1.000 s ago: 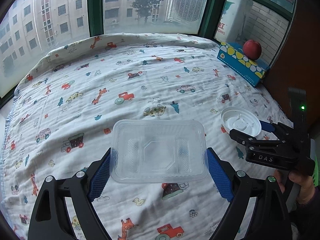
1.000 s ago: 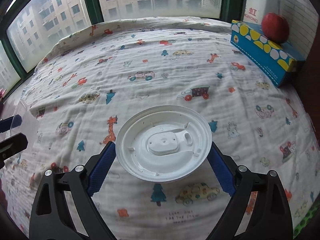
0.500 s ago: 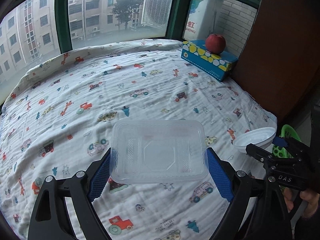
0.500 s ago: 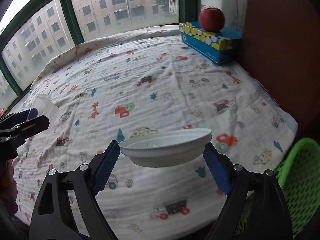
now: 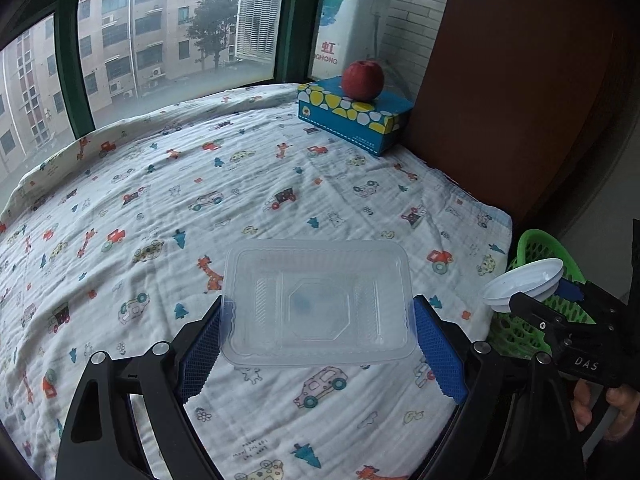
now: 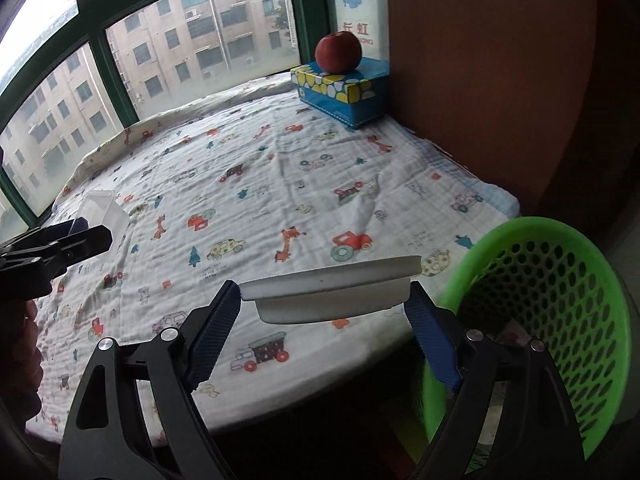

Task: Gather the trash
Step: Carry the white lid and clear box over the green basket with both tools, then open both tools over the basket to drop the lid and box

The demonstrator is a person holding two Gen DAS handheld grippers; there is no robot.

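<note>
My left gripper (image 5: 318,340) is shut on a clear plastic container lid (image 5: 318,304), held flat above the printed bedsheet (image 5: 200,200). My right gripper (image 6: 326,308) is shut on a white round plastic lid (image 6: 332,284), carried edge-on above the bed's near right corner. A green mesh basket (image 6: 560,304) stands on the floor just right of that lid. The left wrist view shows the right gripper (image 5: 532,296) with the white lid (image 5: 524,280) in front of the green basket (image 5: 536,244). The left gripper (image 6: 86,232) and its clear lid (image 6: 102,210) show at the right wrist view's left edge.
A blue tissue box (image 5: 354,114) with a red apple (image 5: 363,80) on top sits at the bed's far right corner. A brown wooden panel (image 5: 520,80) rises right of the bed. Windows run along the far side. A hand (image 5: 608,404) holds the right gripper.
Both grippers have risen and swung right toward the bed's right edge with their lids. The white lid has tilted from face-up to edge-on, and the green basket has come into view.
</note>
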